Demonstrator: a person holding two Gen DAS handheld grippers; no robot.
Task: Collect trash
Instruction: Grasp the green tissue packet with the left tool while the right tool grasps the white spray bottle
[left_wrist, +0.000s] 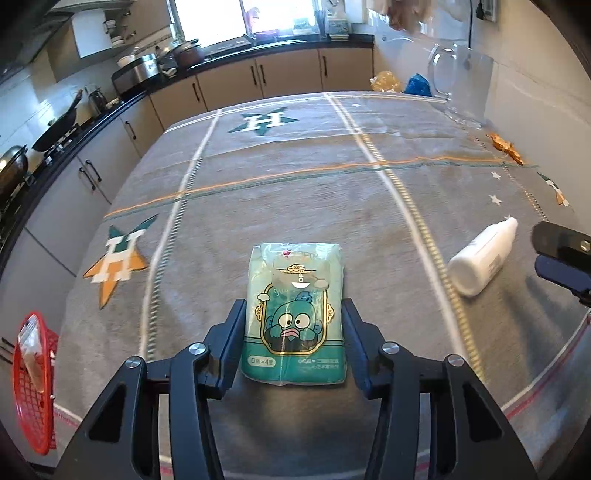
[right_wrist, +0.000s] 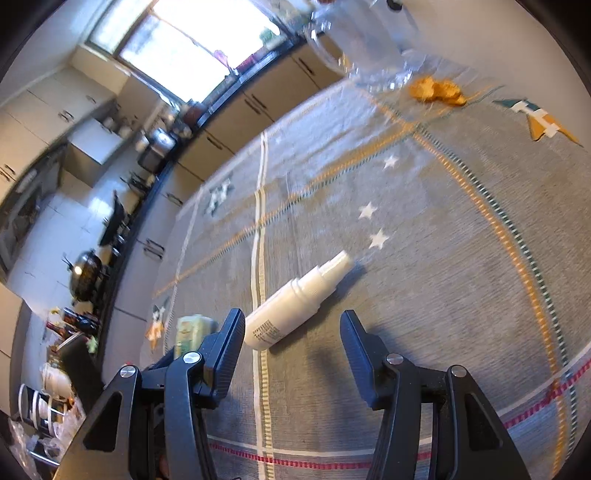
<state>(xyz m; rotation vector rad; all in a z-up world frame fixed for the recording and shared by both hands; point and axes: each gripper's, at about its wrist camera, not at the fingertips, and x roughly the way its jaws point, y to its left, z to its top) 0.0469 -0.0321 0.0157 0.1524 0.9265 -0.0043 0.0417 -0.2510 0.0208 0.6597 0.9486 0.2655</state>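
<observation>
While the left tongs (left_wrist: 293, 314) pinch the tissue pack (left_wrist: 295, 314), the spread right tongs (right_wrist: 291, 325) flank the bottle (right_wrist: 295, 299).

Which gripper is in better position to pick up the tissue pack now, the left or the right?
Left. The left gripper already has the tissue pack between its fingers, while the right gripper faces the white bottle.

A green tissue pack (left_wrist: 295, 314) with a cartoon face lies flat on the grey cloth, its long side running away from the viewer. To its right a white spray bottle (left_wrist: 482, 258) lies on its side, nozzle pointing away. Further back, an orange wrapper (left_wrist: 506, 147) lies crumpled. A red basket (left_wrist: 33, 387) stands beyond the left edge.
</observation>
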